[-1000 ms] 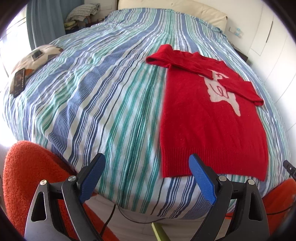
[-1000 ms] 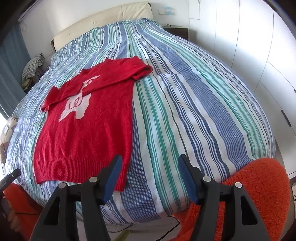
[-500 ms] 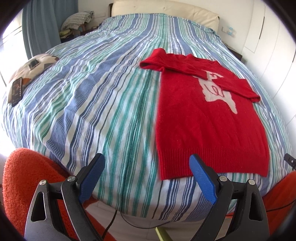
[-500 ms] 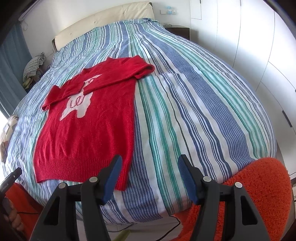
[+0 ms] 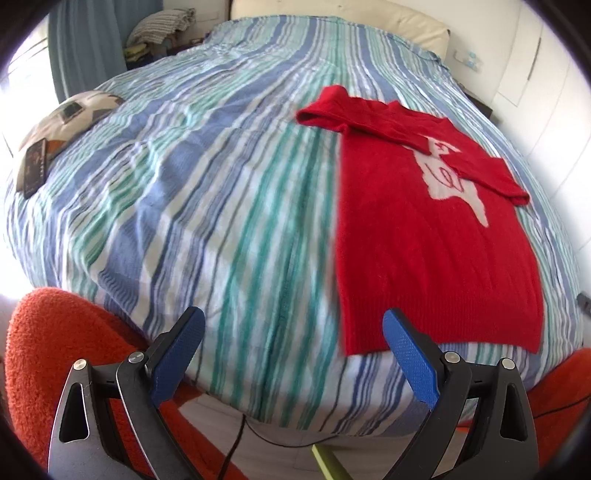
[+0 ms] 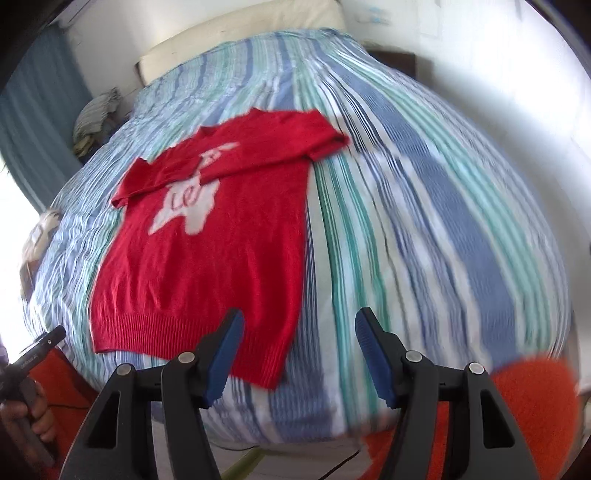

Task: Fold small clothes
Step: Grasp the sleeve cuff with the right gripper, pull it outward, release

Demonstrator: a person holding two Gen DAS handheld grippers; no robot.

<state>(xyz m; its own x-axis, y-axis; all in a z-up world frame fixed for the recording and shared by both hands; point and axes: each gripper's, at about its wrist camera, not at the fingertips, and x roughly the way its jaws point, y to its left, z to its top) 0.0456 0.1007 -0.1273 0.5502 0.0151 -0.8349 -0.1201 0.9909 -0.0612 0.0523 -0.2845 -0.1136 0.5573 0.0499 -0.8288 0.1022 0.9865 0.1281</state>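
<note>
Red sweater [image 5: 436,236] lies flat on the striped bedspread [image 5: 207,192], face up, pale animal motif on the chest; both sleeves already folded across the chest, hem towards the foot edge of the bed; knit looks soft, light, limp, likely drapes and stretches when lifted, not slippery, not fragile; ribbed hem is the firmest line, so best hold is probably the two hem corners, one per gripper, to carry the hem up to the shoulders.

Left gripper [image 5: 291,339] hangs off the foot edge beside the sweater's hem corner, jaws spread, nothing between them; right gripper [image 6: 299,339] hangs at the sweater's other hem corner, jaws spread partway, pinching nothing, not touching the knit.

Bedspread is soft and rumpled, likely gives under pressure, so a pinch may catch it along with the sweater.

Room relative to the sweater: cream headboard [image 5: 340,14] beyond its collar; white cupboard doors [image 6: 517,74] along one side; on the far side, a patterned cushion [image 5: 74,114] with a dark phone [image 5: 35,166]; blue curtain [image 5: 92,44] and folded laundry [image 5: 159,26] in the corner past that; orange fuzzy sleeve [image 5: 59,339] at the foot edge.
</note>
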